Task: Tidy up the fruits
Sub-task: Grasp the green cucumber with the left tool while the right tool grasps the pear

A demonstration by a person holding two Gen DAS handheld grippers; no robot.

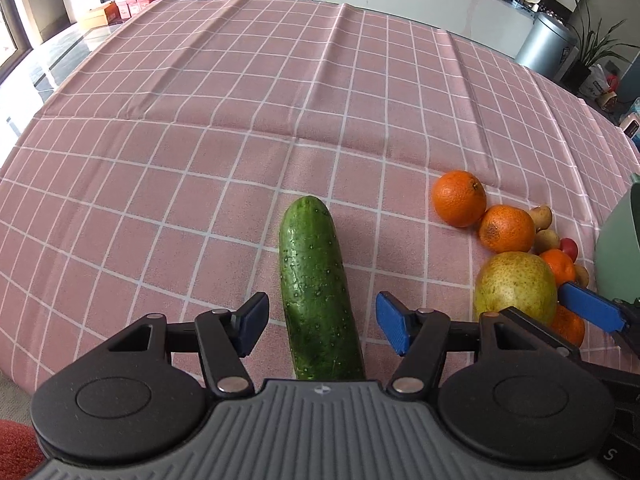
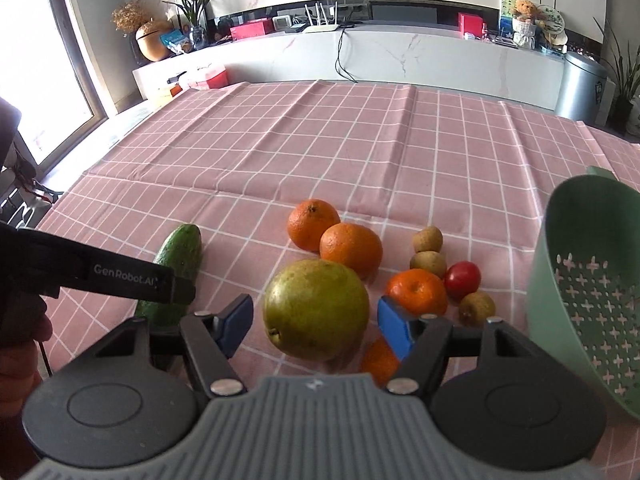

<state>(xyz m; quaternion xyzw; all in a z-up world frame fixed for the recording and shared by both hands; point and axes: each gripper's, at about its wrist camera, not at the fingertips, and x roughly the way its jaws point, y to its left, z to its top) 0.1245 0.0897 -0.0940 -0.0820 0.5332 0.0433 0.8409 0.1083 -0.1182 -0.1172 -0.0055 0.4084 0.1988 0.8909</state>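
Observation:
A green cucumber [image 1: 316, 292] lies on the pink checked cloth, its near part between the open fingers of my left gripper [image 1: 320, 322], which do not touch it. It also shows in the right wrist view [image 2: 176, 268]. My right gripper [image 2: 316, 326] is open around a large yellow-green pear [image 2: 316, 310], with small gaps on both sides. The pear also shows in the left wrist view [image 1: 516, 286]. Beyond the pear lie two oranges [image 2: 334, 238], a mandarin [image 2: 416, 292], a cherry tomato [image 2: 462, 280] and small brown fruits [image 2: 428, 240]. Another mandarin [image 2: 378, 360] sits under the right finger.
A green perforated colander [image 2: 584, 288] stands at the right, tilted toward the fruit. The pink checked tablecloth [image 2: 320, 140] stretches far ahead. A white cabinet, plants and a grey bin [image 2: 580, 86] stand beyond the table.

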